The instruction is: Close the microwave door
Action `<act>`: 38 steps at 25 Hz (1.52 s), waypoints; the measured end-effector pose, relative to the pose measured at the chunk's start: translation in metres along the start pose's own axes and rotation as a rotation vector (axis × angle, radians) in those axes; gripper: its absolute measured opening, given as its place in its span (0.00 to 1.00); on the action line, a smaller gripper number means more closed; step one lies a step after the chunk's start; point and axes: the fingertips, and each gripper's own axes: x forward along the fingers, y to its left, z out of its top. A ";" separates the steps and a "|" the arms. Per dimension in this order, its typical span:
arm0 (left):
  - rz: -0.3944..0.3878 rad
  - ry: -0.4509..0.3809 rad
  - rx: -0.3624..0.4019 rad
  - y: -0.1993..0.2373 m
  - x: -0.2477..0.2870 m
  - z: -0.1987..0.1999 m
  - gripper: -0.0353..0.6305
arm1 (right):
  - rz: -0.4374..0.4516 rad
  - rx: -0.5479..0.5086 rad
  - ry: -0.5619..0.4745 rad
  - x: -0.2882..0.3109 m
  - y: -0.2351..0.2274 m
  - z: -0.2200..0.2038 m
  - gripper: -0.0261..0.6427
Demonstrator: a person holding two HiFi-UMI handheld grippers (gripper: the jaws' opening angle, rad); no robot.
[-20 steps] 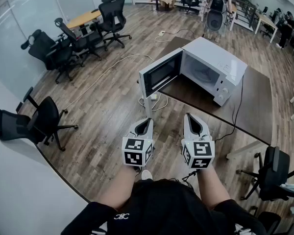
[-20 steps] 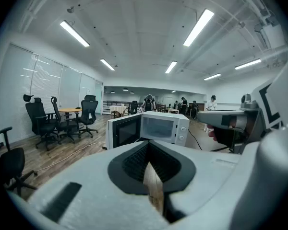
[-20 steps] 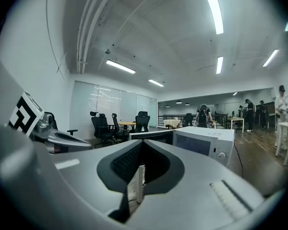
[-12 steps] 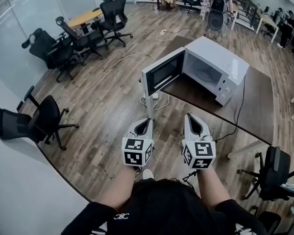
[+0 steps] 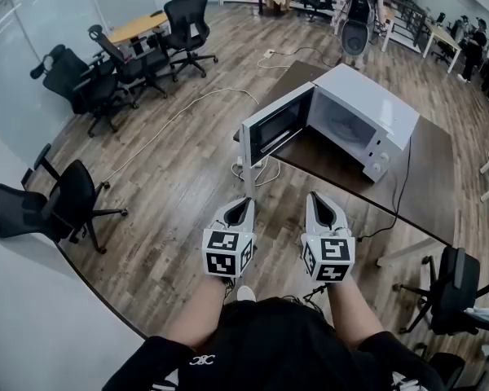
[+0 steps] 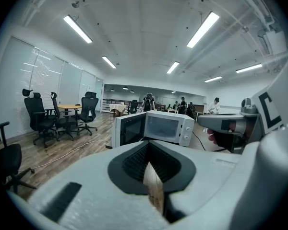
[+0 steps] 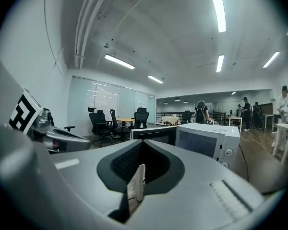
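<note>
A small shift since a moment ago: the microwave [image 5: 365, 112] now sits a touch further right in my head view and the office chairs [image 5: 106, 76] have slid left, while both grippers hang low in front of me exactly as before. My left gripper [image 5: 242, 204] has its jaws pressed together on nothing, and my right gripper [image 5: 319, 200] is the same. The microwave stands on the near corner of the dark table [image 5: 428, 169], ahead and well apart from both grippers. Its long axis runs upper left to lower right, cavity facing me. Its door [image 5: 277, 129] is swung wide open, jutting left past the table edge.
</note>
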 end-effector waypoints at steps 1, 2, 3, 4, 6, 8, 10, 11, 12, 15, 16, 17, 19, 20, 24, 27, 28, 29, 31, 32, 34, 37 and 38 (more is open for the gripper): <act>-0.005 -0.001 -0.001 0.005 0.002 -0.001 0.07 | -0.002 -0.005 0.004 0.005 0.003 -0.001 0.05; -0.009 0.000 -0.003 0.011 0.003 -0.001 0.07 | -0.004 -0.009 0.006 0.009 0.006 -0.001 0.05; -0.014 0.001 -0.004 0.017 0.005 -0.001 0.07 | -0.005 -0.012 0.007 0.014 0.010 0.000 0.05; -0.019 0.004 -0.005 0.023 0.006 -0.001 0.07 | -0.005 -0.012 0.007 0.019 0.014 0.001 0.05; -0.032 0.008 -0.005 0.034 0.008 0.000 0.07 | -0.007 -0.007 0.009 0.028 0.022 0.002 0.05; -0.047 0.011 -0.001 0.044 0.011 0.001 0.07 | -0.017 0.002 0.015 0.035 0.028 -0.001 0.05; -0.064 0.018 0.007 0.052 0.017 0.001 0.07 | -0.035 0.015 0.024 0.040 0.031 -0.005 0.05; -0.073 0.021 0.010 0.055 0.019 0.001 0.07 | -0.048 0.021 0.028 0.041 0.031 -0.007 0.05; -0.082 0.023 0.012 0.058 0.022 0.001 0.07 | -0.061 0.025 0.030 0.042 0.031 -0.008 0.05; -0.105 0.017 0.009 0.068 0.027 0.002 0.07 | -0.095 0.021 0.040 0.044 0.031 -0.010 0.05; -0.110 0.013 0.005 0.071 0.028 0.003 0.07 | -0.103 0.016 0.045 0.046 0.031 -0.011 0.05; -0.114 0.011 0.000 0.074 0.028 0.003 0.07 | -0.111 0.012 0.049 0.047 0.032 -0.011 0.05; -0.120 0.015 -0.007 0.080 0.028 0.001 0.07 | -0.123 0.008 0.054 0.050 0.033 -0.010 0.05; -0.123 0.018 -0.008 0.082 0.030 0.000 0.07 | -0.128 0.008 0.053 0.052 0.033 -0.009 0.05; -0.127 0.018 -0.006 0.087 0.035 0.001 0.07 | -0.128 0.001 0.047 0.059 0.031 -0.006 0.05; -0.117 0.017 0.005 0.092 0.040 0.002 0.07 | -0.119 0.010 0.046 0.069 0.029 -0.007 0.05; -0.112 0.018 0.008 0.093 0.042 0.002 0.07 | -0.114 0.013 0.044 0.073 0.027 -0.007 0.05; -0.106 0.020 0.010 0.095 0.045 0.002 0.07 | -0.109 0.015 0.041 0.077 0.026 -0.006 0.05; -0.093 0.021 0.018 0.099 0.050 0.004 0.07 | -0.095 0.019 0.033 0.087 0.024 -0.004 0.05; -0.086 0.021 0.022 0.102 0.053 0.006 0.07 | -0.089 0.021 0.030 0.093 0.022 -0.003 0.05; -0.072 0.019 0.030 0.107 0.061 0.011 0.07 | -0.079 0.027 0.026 0.105 0.018 -0.002 0.05; -0.047 -0.002 0.040 0.113 0.075 0.024 0.07 | -0.063 0.037 0.020 0.122 0.009 0.002 0.05; -0.039 -0.011 0.044 0.115 0.081 0.030 0.07 | -0.059 0.040 0.016 0.127 0.005 0.004 0.05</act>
